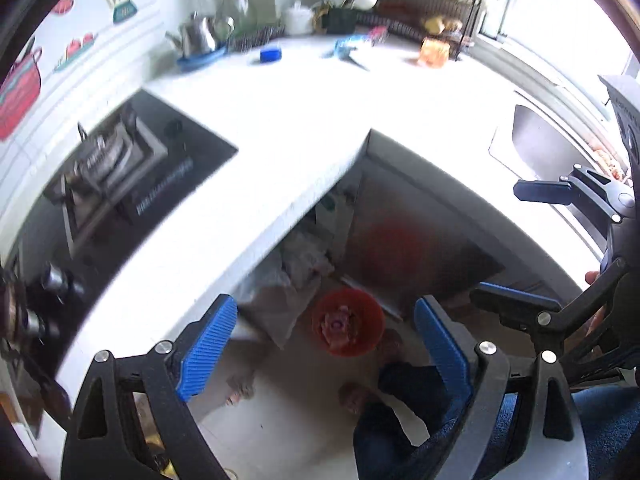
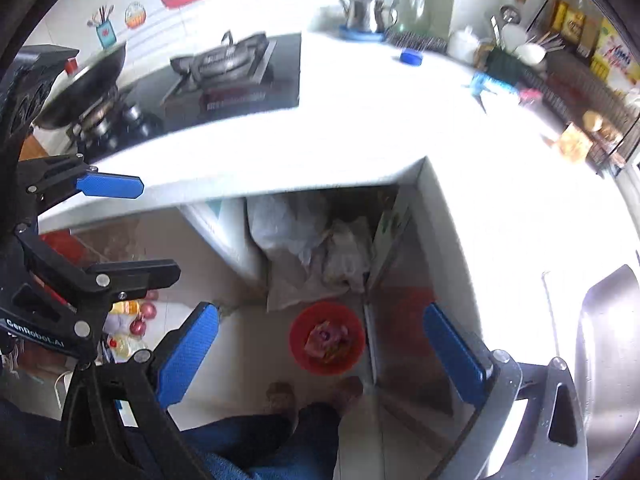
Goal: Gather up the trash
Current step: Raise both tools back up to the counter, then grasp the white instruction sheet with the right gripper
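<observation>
A red bin (image 1: 372,320) (image 2: 298,336) stands on the floor under the white counter, with pink crumpled trash (image 1: 338,326) (image 2: 324,338) inside. My left gripper (image 1: 324,348) hangs high above the bin, open and empty; in the right wrist view the left gripper (image 2: 128,230) shows at the left edge. My right gripper (image 2: 322,356) is likewise open and empty above the bin, and the right gripper (image 1: 528,246) appears at the right of the left wrist view. On the counter lie a blue wrapper (image 1: 348,46) (image 2: 486,84), an orange packet (image 1: 434,52) (image 2: 574,144) and a blue cap (image 1: 271,54) (image 2: 411,57).
A black gas stove (image 1: 120,172) (image 2: 232,76) with a wok (image 2: 84,84) sits on the L-shaped counter (image 1: 280,120). A steel kettle (image 1: 198,34), a wire rack (image 1: 432,12) and a steel sink (image 1: 544,140) (image 2: 608,340) line its edges. Plastic bags (image 2: 304,240) fill the open cabinet. A person's feet (image 2: 316,396) stand beside the bin.
</observation>
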A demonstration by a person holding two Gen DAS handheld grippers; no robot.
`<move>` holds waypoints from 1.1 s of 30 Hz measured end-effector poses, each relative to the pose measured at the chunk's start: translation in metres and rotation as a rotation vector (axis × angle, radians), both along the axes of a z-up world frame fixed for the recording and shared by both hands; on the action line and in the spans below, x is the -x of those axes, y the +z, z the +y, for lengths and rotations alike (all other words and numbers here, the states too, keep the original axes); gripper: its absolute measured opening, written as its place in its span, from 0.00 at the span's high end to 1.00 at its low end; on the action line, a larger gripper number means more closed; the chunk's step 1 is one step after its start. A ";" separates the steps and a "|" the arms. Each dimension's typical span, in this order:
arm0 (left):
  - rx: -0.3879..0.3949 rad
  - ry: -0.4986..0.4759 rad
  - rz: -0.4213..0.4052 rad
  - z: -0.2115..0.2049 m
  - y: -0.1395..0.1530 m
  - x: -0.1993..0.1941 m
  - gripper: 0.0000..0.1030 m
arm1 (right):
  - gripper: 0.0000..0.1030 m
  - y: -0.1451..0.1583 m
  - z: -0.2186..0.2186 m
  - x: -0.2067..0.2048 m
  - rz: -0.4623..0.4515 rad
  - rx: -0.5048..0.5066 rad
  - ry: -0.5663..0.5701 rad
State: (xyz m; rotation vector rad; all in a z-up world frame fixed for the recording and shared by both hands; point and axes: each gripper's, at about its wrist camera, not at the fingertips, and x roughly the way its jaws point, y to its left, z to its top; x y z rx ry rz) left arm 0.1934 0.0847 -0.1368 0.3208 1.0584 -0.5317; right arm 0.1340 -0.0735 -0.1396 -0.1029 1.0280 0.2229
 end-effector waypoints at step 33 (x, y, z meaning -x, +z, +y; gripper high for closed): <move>0.059 -0.040 -0.069 -0.125 0.076 -0.176 0.13 | 0.01 0.085 -0.110 -0.147 -0.072 -0.063 -0.090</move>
